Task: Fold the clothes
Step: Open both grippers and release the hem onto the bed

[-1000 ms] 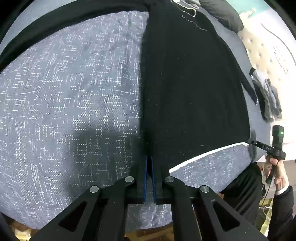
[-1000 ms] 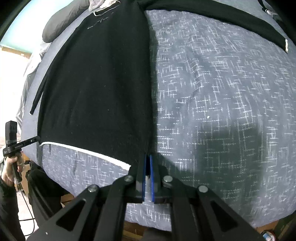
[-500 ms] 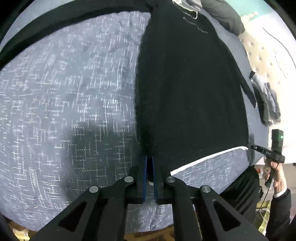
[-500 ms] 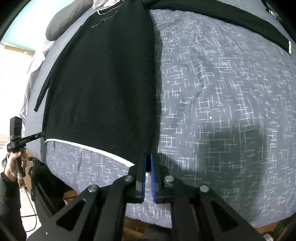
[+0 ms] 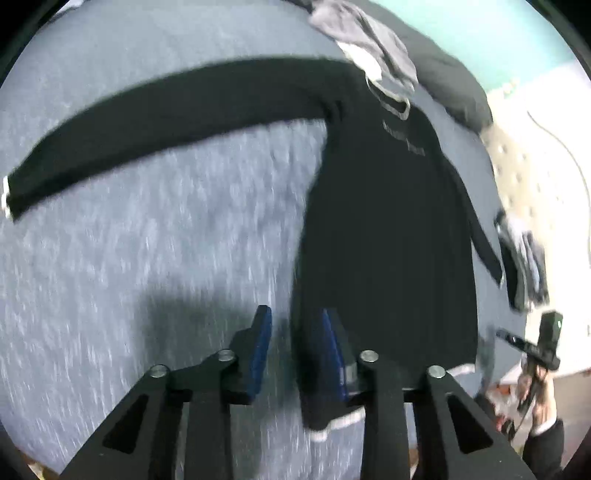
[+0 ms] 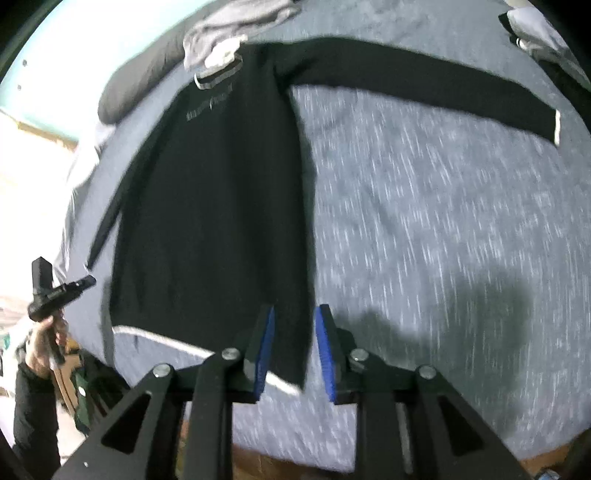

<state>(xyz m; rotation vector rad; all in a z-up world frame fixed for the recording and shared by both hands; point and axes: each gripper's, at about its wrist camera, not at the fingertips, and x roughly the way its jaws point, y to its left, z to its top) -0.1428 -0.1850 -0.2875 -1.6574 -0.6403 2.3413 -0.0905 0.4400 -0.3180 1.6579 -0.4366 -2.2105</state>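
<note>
1. Black sweater spread flat on the bed, front up, collar at the far end, white-trimmed hem toward the near edge of the bed.
2. Long axis of the body: hem to collar, running straight away from both hand-held grippers. Sleeves lying crosswise: one stretched far out to the side in each view, cuff well away from the body.
3. Left hand-held gripper: jaws apart and opening. Left hem corner of the sweater between the pads, cloth hanging slack against the right-hand pad, not pinched.
4. Right hand-held gripper: jaws apart and opening. Right hem corner between the pads, loose, touching neither pad firmly as far as the blur allows.
5. Key relation: each gripper sits at its own bottom corner of the hem; body of the sweater directly ahead of both, side edges roughly in line with the fingers.
6. Nearness: left hand nearer the outstretched left sleeve; right hand nearer the right sleeve. Both sleeves far ahead, up by the shoulders.
7. Judgement: sweater laid out and smoothed; folding proper not yet begun. Likely next: reach forward to a sleeve, fold across the body.
8. Grey clothes heaped just beyond the collar; risk of snagging if reaching far.
</note>
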